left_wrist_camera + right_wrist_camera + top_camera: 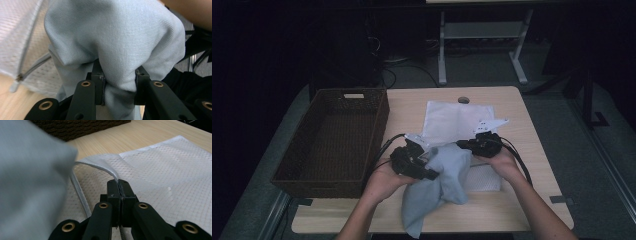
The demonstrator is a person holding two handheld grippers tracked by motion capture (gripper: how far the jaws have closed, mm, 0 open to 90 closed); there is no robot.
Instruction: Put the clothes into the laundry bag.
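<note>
A light blue-grey cloth (pixel 447 170) hangs bunched between my two grippers over the table's front half. My left gripper (pixel 433 175) is shut on a thick fold of the cloth (pixel 112 32), which bulges over both pads (pixel 98 75). Under and behind the cloth lies a white mesh bag (pixel 452 122) with a zipper (pixel 18 77). My right gripper (pixel 460 145) is shut on the raised edge of the mesh bag (pixel 162 175), lifting it off the table. The cloth (pixel 27 182) shows blurred just left of the right gripper (pixel 120 185).
A dark wicker basket (pixel 379 125) stands on the left part of the wooden table (pixel 522 125), close to my left hand. Its wall (pixel 75 127) rises beyond the mesh bag. Behind the table are a desk frame and cables on the floor.
</note>
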